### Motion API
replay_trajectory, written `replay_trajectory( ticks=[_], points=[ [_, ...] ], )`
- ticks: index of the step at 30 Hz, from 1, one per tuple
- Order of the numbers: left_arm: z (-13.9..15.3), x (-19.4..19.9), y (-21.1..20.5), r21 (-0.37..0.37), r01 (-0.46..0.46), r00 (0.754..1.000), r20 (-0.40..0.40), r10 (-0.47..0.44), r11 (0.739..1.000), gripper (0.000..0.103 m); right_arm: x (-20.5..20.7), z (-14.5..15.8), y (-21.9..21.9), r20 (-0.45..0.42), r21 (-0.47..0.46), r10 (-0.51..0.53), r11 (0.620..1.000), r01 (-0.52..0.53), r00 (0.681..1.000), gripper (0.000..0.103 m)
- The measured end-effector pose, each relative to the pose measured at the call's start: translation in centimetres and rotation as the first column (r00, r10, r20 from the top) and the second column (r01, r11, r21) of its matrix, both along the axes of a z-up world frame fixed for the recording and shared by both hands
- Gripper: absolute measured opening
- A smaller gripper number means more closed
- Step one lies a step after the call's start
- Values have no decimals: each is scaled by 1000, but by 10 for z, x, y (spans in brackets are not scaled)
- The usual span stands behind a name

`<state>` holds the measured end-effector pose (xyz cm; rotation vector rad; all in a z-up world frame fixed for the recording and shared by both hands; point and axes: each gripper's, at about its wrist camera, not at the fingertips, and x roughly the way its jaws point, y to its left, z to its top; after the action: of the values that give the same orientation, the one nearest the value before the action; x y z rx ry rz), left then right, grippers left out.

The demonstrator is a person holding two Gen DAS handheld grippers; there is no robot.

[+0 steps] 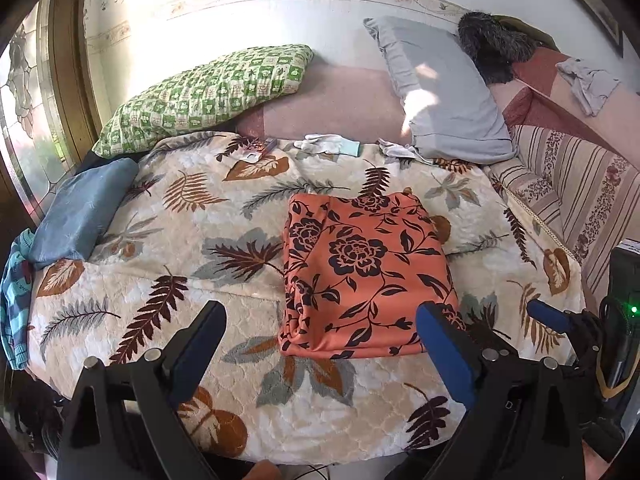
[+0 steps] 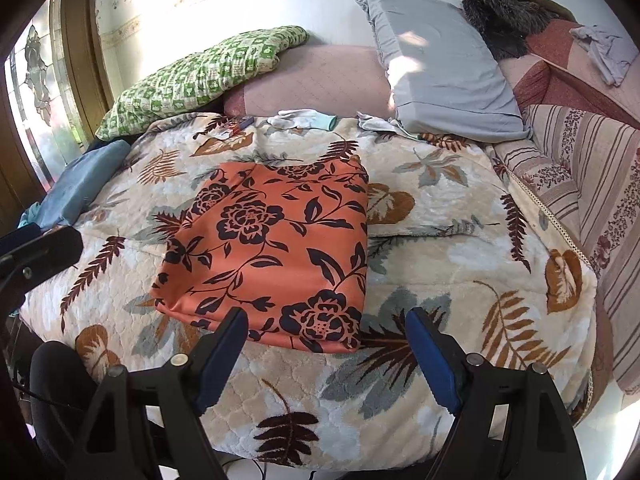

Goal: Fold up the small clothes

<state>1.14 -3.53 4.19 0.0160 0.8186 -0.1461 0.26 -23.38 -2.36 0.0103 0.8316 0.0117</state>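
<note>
On the bed (image 1: 200,240), over a leaf-print blanket (image 1: 140,288), the orange flowered cloth (image 1: 360,276) lies folded, long axis running away from both hands. The left hand-held gripper (image 1: 320,344) and the right hand-held gripper (image 2: 326,340) both hang above its near edge, jaws apart and empty; neither looks clearly nearer.

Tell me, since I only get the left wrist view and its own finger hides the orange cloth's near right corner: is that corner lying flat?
Observer: Yes. The right wrist view shows that corner of the orange floral cloth flat on the leaf-print blanket, with nothing gripping it.
Operator: I see just one blue tip of the right gripper. Is it open?
Observer: The right gripper is open. Both fingers are spread, and nothing is pinched between them.
</note>
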Motion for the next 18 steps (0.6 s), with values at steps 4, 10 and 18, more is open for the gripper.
replay_trajectory(
  ticks=[4, 10, 18],
  points=[
    [-2, 3, -2, 8, 0, 1000, -6, 0, 1000, 96, 3, -1, 1, -6, -8, 8, 1000, -8, 1000, 83],
    [-4, 9, -3, 25, -4, 1000, -7, 4, 1000, 96, 6, 0, 1, -2, -11, -2, 1000, 2, 1000, 83],
    [-10, 21, 0, 9, -19, 999, -36, 20, 1000, 96, 13, -1, -2, -9, -5, -15, 1000, 15, 1000, 83]
  ],
)
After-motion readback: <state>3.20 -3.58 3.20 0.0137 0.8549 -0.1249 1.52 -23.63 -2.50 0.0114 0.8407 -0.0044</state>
